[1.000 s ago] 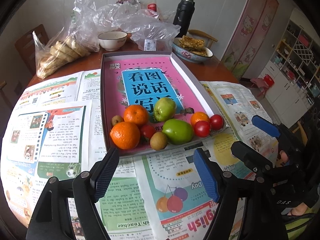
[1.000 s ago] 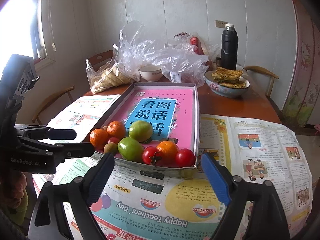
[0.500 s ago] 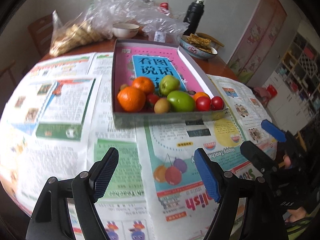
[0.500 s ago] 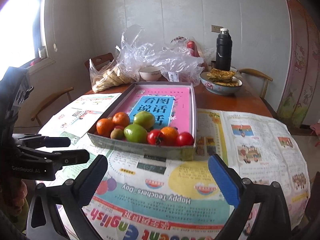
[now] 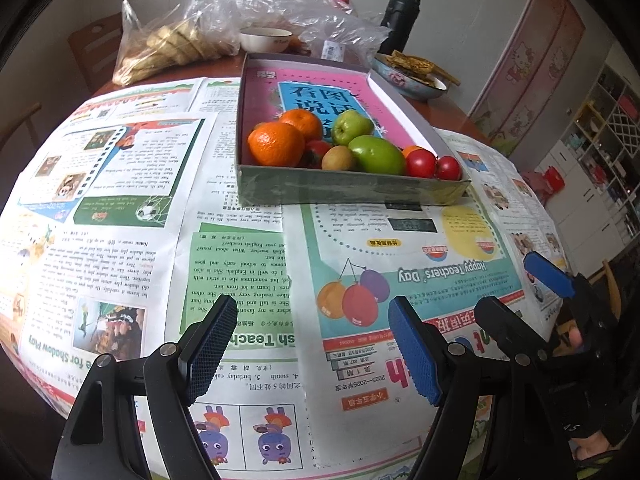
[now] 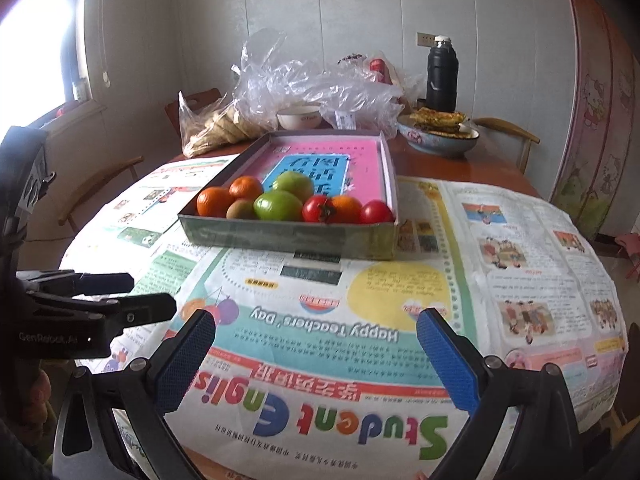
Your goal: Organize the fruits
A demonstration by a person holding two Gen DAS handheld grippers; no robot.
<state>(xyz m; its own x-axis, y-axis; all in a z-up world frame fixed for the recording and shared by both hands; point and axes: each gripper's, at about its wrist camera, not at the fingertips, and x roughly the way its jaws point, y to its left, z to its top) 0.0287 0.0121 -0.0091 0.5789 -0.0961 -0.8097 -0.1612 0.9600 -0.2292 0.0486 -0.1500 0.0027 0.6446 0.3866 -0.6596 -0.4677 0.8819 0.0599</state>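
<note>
Overhead-ish, the left wrist view shows the left gripper (image 5: 312, 344), fingers apart and empty, over newspaper (image 5: 240, 264), with the fruits (image 5: 344, 148) bunched at the shallow box's (image 5: 348, 192) near wall. Lower, the right wrist view shows the right gripper (image 6: 316, 356), jaws just opened wide, empty; bare newspaper lies between it and the box.

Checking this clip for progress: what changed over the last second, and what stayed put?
Both grippers drew back from the box and sank; it now looks farther off. The right gripper has just been opening its jaws, nothing between them. The left gripper stays open and empty. The fruits lie untouched in the box.
</note>
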